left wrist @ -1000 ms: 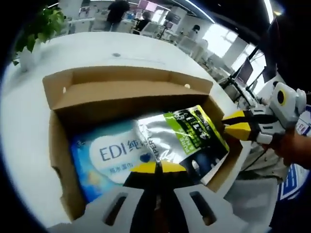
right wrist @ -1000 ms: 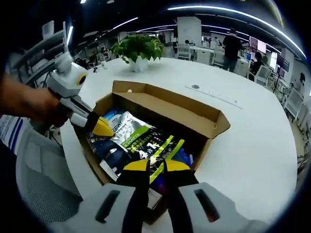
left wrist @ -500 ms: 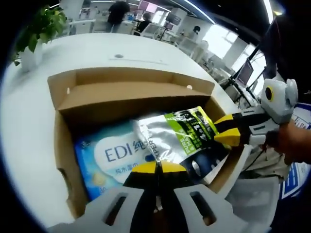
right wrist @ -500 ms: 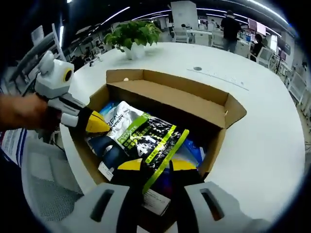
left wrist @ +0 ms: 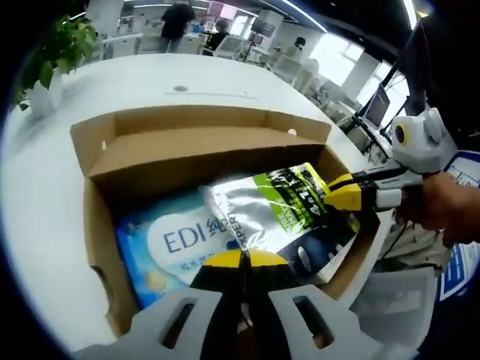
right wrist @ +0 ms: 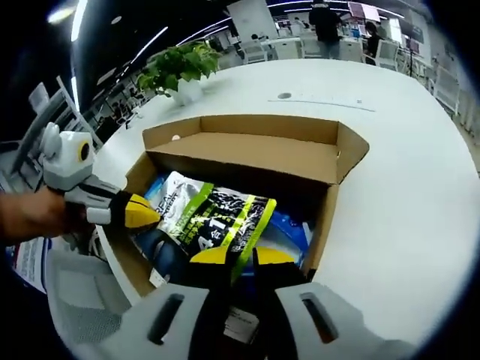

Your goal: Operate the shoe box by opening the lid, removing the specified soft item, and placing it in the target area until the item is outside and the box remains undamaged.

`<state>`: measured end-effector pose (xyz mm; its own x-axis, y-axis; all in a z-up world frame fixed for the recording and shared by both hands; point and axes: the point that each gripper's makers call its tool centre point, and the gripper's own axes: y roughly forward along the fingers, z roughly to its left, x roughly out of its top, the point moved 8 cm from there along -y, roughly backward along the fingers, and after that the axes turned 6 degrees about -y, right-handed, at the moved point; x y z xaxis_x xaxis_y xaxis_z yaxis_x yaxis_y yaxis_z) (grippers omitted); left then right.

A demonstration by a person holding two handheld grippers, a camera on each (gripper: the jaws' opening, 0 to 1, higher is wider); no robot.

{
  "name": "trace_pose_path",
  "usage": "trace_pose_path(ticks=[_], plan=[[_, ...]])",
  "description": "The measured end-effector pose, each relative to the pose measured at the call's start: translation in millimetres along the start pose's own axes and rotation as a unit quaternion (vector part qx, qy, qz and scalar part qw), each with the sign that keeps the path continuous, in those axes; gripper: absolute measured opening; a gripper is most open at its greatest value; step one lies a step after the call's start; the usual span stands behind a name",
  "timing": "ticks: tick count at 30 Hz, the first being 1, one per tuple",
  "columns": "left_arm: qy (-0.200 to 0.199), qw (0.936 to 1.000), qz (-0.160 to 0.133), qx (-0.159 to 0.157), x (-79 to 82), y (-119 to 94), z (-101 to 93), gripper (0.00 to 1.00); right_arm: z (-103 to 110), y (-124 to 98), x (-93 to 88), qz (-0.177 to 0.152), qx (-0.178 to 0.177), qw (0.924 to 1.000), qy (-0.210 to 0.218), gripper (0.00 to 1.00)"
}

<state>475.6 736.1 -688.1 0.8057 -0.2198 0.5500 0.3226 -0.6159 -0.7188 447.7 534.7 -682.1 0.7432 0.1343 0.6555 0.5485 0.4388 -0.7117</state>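
Observation:
An open cardboard shoe box [left wrist: 196, 120] [right wrist: 247, 124] lies on the white table with its lid folded back. Inside it, a silver, green and black pouch [left wrist: 274, 206] [right wrist: 217, 221] rests on a blue soft pack marked EDI [left wrist: 169, 240] [right wrist: 283, 229]. My left gripper [left wrist: 241, 259] is shut, its yellow tips at the pouch's near edge; it enters the right gripper view at the box's left wall [right wrist: 139, 214]. My right gripper [right wrist: 232, 256] is shut at the opposite edge of the pouch and touches its corner [left wrist: 339, 196]. I cannot tell whether either pinches the foil.
The round white table [left wrist: 41, 195] [right wrist: 405, 195] carries a potted plant [left wrist: 56, 49] [right wrist: 176, 66] beyond the box. A grey mesh chair [right wrist: 71, 300] stands by the table's edge. A hand [left wrist: 442, 210] holds the right gripper. Desks and people fill the background.
My right gripper has moved in from outside the box wall to the pouch's corner. The left gripper has stayed at the near edge. The pouch lies much as before.

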Motion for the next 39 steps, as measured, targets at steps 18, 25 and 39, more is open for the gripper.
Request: trace_pose_path(ticks=[18, 25, 39], plan=[[0.107, 0.9942, 0.006, 0.013, 0.2, -6, -9.1, 0.0, 15, 1, 0.1, 0.036, -0.005, 0.9761, -0.214, 0.0], [0.132, 0.9912, -0.008, 0.006, 10.5, -23, -16.7, 0.0, 17, -15, 10.3, 0.015, -0.007, 0.9771, -0.212, 0.0], [0.171, 0.9849, -0.027, -0.015, 33.5, -39, -47.5, 0.0, 11, -53, 28.8, -0.018, -0.024, 0.9776, -0.208, 0.0]])
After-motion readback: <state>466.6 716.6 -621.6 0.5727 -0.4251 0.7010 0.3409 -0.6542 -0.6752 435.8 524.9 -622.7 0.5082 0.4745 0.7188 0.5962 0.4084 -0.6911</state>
